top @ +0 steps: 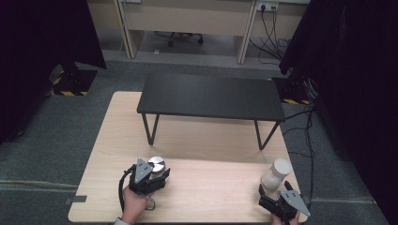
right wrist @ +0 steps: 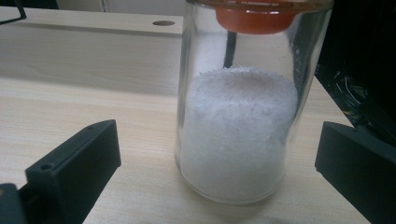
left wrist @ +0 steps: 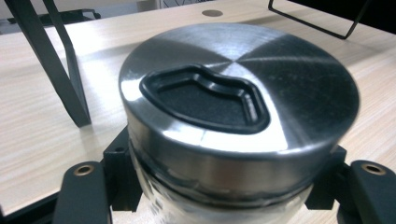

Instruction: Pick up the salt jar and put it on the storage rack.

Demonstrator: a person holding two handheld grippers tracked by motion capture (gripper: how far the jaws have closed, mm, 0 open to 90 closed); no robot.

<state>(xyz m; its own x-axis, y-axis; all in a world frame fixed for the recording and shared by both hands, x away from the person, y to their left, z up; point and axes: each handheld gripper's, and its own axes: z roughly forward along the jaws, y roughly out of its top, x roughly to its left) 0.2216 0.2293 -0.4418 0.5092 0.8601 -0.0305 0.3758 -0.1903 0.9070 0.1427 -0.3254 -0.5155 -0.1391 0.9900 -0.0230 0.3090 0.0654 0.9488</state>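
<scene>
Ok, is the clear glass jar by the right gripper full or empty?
Partly full: the clear glass jar holds white powder to roughly two-thirds of its height, with empty glass above.

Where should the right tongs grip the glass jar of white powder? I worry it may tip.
Probably low on the glass jar, across its straight round wall where the white powder sits, coming level from the near side. It stands upright between the open right tongs.
</scene>
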